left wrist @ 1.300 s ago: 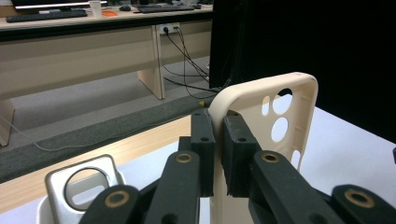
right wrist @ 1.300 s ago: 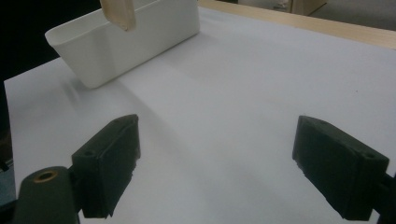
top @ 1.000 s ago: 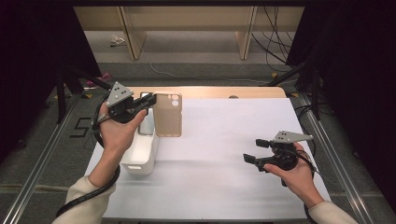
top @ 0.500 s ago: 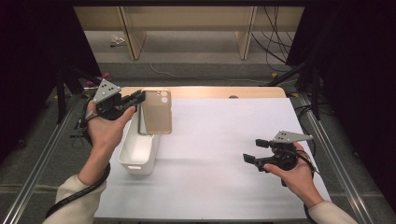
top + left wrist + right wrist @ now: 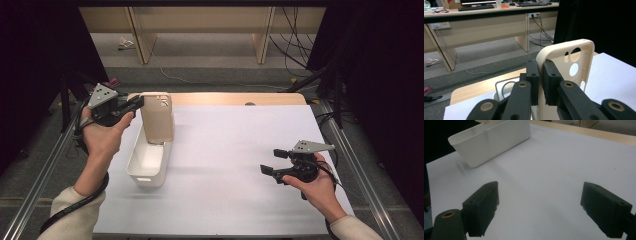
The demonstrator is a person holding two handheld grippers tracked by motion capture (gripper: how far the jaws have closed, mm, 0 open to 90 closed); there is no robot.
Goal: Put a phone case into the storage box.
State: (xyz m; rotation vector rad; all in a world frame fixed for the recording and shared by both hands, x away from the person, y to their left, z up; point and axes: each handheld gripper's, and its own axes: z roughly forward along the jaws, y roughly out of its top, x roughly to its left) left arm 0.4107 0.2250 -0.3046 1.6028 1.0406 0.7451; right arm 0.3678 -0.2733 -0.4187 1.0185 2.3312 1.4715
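Right now your left claw (image 5: pixel 136 104) pinches the beige phone case (image 5: pixel 157 117) by its edge, upright above the white bin (image 5: pixel 148 161); your right claw (image 5: pixel 271 161) hovers open over the desk (image 5: pixel 230 165).

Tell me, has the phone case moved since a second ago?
Yes. The left gripper has carried the phone case toward the table's left edge; it now hangs upright over the far end of the white bin, which hasn't shifted.

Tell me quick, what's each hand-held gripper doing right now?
Left hand-held gripper: shut on the edge of the beige phone case, above the white bin.
Right hand-held gripper: open, holding nothing.
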